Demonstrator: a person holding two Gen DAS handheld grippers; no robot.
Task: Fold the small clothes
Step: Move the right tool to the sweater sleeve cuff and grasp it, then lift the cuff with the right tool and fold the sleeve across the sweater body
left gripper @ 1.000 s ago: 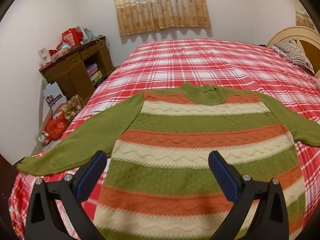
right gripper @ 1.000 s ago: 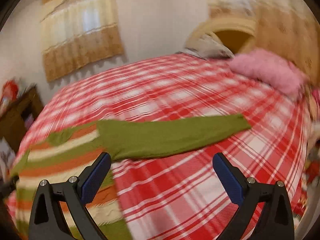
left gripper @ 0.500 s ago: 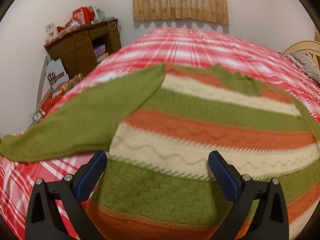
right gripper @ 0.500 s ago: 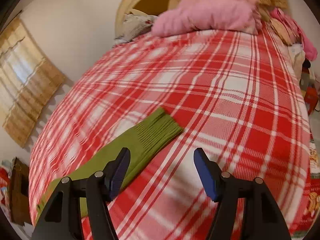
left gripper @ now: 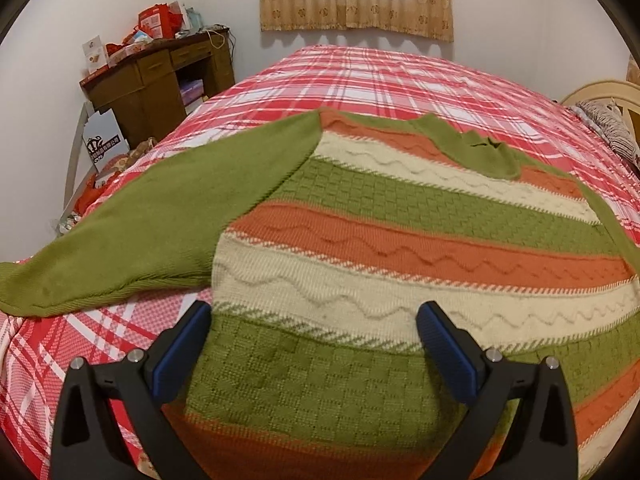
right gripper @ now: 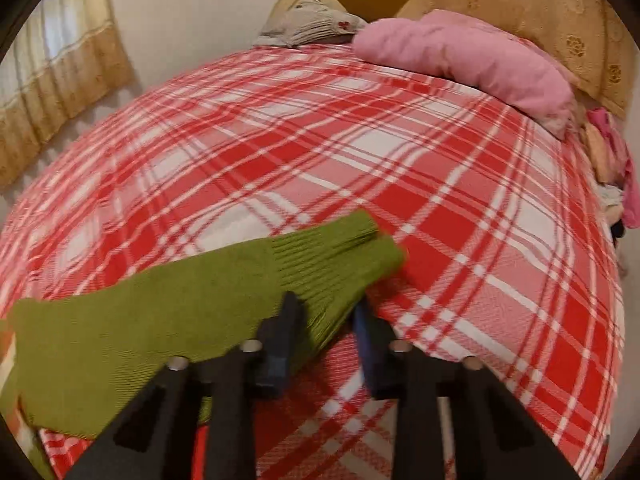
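Green sweater cuff (right gripper: pixel 340 256) — pinched by right gripper (right gripper: pixel 326 320); left gripper (left gripper: pixel 316 332) spread wide.

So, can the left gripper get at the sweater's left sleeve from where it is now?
Probably yes. The left gripper is open above the sweater body, and the green sleeve lies flat on the bed beside it, with nothing covering it.

The left tongs (left gripper: pixel 313 322) have two matte black plastic arms shaped like open triangles, each tipped with a dark blue ribbed pad. Round silver screws sit on top of each arm, two a side. The right tongs (right gripper: pixel 328 312) look the same: black arms, blue pads, silver screws, with triangular cut-outs lower down.
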